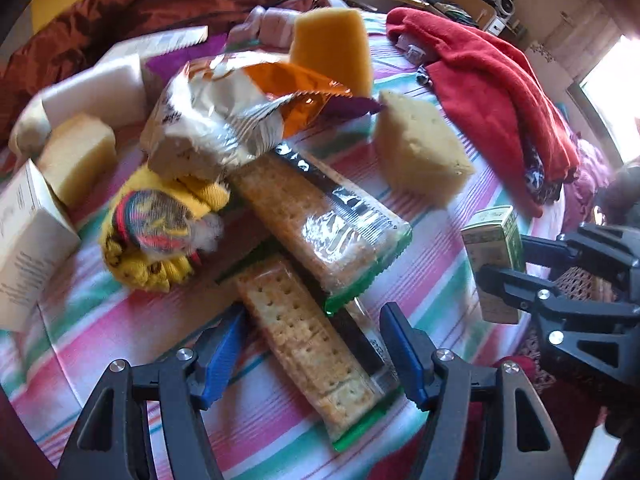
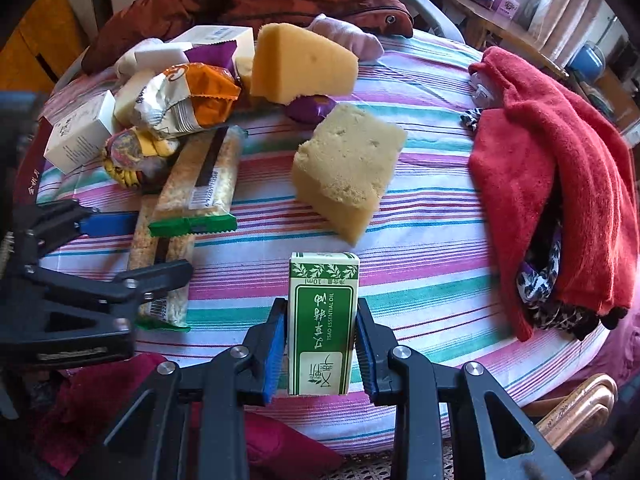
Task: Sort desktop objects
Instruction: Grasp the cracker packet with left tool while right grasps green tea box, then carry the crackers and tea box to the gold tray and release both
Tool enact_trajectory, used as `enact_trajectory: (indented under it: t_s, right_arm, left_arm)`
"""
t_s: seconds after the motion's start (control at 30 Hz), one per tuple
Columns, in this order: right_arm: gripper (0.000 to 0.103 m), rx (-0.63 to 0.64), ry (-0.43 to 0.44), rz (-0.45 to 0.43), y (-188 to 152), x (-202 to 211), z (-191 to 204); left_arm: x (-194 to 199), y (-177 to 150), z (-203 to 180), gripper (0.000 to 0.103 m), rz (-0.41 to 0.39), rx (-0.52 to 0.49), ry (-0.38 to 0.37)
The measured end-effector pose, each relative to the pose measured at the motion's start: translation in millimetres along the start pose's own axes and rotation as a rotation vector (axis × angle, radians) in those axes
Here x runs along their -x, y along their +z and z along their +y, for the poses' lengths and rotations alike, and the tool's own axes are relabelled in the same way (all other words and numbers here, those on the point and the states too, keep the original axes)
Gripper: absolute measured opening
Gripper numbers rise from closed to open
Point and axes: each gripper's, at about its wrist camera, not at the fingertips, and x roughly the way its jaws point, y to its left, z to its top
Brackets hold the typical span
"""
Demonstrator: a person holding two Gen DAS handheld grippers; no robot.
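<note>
Right gripper [image 2: 320, 344]: closed on a small green-and-white carton [image 2: 322, 322] of essential oil, blue pads pressed to both narrow sides. The carton stands upright between the fingers, near the front edge of the striped tablecloth [image 2: 420, 248]. In the left wrist view the same carton [image 1: 493, 252] appears at the far right, held in the right gripper [image 1: 508, 276].

Left gripper [image 1: 312, 344]: fingers spread wide, holding nothing. A cracker packet [image 1: 316, 356] lies lengthwise on the cloth between the two blue fingers; whether they touch it cannot be told. A second cracker packet [image 1: 320, 220] lies across its far end.

Beyond: a crumpled snack bag [image 1: 224, 120], a pale sponge block [image 2: 346, 168], an orange sponge wedge [image 2: 300, 64] and a red towel [image 2: 560, 184] at the right.
</note>
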Motion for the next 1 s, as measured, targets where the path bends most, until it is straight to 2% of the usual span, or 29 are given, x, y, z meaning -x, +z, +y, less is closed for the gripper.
enact_trajectory:
  t_s: [0.07, 0.2, 0.3, 0.53, 0.77, 0.83, 0.93, 1.0]
  right_arm:
    - [0.032, 0.002, 0.007, -0.004, 1, -2, -2]
    - [0.032, 0.013, 0.014, -0.007, -2, 3, 3]
    - [0.032, 0.023, 0.019, -0.007, -2, 3, 5]
    - [0.032, 0.02, 0.019, -0.013, -3, 4, 6]
    - [0.032, 0.013, 0.021, -0.056, -5, 10, 5]
    - [0.032, 0.013, 0.018, -0.081, -6, 14, 5]
    - [0.032, 0.012, 0.025, -0.097, -8, 19, 7]
    - [0.032, 0.018, 0.019, -0.1, -8, 22, 12]
  left_arm:
    - [2, -4, -1, 0.067, -0.006, -0.039, 0.014]
    - [12, -17, 8, 0.054, -0.026, -0.1, 0.012]
    - [25, -32, 24, 0.052, -0.033, -0.119, 0.011]
    - [49, -70, 71, 0.051, -0.074, -0.047, 0.0]
    - [69, -104, 94, 0.049, -0.168, 0.024, 0.002]
    - [73, -108, 97, 0.048, -0.195, 0.056, -0.005]
    - [82, -115, 100, 0.048, -0.229, 0.053, 0.014]
    - [86, -115, 100, 0.048, -0.247, 0.068, -0.009]
